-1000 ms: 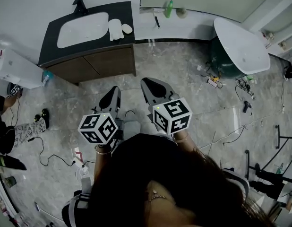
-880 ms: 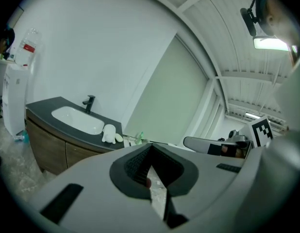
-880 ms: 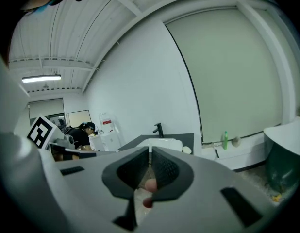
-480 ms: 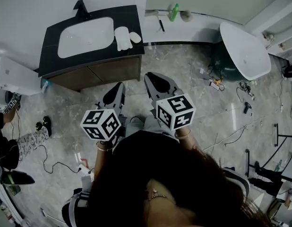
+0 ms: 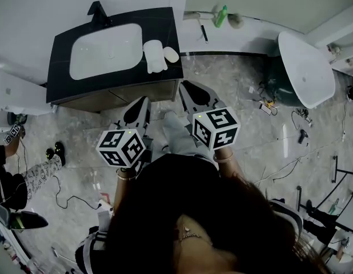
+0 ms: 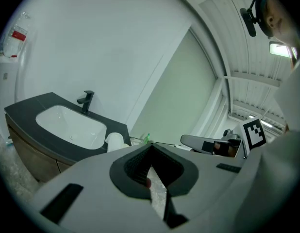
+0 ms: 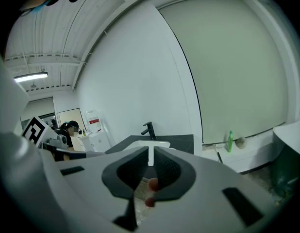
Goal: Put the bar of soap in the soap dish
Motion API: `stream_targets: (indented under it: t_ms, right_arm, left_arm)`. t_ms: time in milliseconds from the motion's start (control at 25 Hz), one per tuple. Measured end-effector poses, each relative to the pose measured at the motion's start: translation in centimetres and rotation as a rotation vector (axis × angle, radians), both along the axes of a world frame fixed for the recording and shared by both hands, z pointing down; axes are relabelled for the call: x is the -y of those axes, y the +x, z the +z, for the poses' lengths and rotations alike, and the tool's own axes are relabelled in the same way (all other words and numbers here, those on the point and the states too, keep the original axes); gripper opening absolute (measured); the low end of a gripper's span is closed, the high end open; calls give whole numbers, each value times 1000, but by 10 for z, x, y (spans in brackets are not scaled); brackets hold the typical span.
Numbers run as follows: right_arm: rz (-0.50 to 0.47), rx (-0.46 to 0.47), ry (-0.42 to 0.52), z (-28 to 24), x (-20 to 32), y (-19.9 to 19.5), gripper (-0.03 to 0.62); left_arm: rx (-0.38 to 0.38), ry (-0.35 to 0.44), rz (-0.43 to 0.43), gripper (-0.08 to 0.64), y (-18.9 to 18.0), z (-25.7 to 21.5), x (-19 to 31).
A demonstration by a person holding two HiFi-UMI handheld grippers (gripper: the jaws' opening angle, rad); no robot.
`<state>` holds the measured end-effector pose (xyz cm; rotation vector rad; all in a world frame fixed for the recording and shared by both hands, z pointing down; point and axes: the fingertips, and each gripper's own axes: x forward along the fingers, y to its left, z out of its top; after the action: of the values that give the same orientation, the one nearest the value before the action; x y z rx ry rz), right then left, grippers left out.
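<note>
Head view: the soap (image 5: 171, 54) lies on the counter (image 5: 59, 76) just beside the dish (image 5: 155, 56) (I take the oval for the soap). The left gripper (image 5: 137, 108) and right gripper (image 5: 193, 93) are short of it, both clenched on nothing.

Left gripper view: only the dish shows past the jaws.

Right gripper view: the jaws hide both.

Risk: if I arrive clenched, I could shove the soap off the edge.

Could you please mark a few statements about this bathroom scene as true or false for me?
1. The right gripper holds a bar of soap. False: its jaws are shut on nothing.
2. A black faucet stands at the back of the white sink. True.
3. The green bottle stands on the dark counter. False: it is on the white ledge beside the counter.
4. The bathtub lies at the right of the head view. True.
</note>
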<state>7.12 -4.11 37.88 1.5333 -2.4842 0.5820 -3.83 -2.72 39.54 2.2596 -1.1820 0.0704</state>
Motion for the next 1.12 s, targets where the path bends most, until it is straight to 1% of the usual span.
stream_targets:
  t_ms: [280, 520, 760, 920, 1120]
  right_arm:
    - [-53, -32, -27, 15, 91, 7, 21]
    - [-128, -64, -54, 27, 144, 8, 25]
    - [-187, -130, -101, 54, 178, 1, 94]
    - [-199, -177, -141, 77, 198, -1, 120]
    - [-236, -272, -219, 120, 215, 0, 163]
  left_arm:
    - [12, 12, -59, -5, -3, -5, 82]
    - [10, 8, -118, -5, -6, -8, 127]
    - [-2, -6, -175, -5, -26, -5, 154]
    - [-12, -2, -180, -5, -42, -6, 173]
    - [-20, 8, -185, -5, -66, -9, 198]
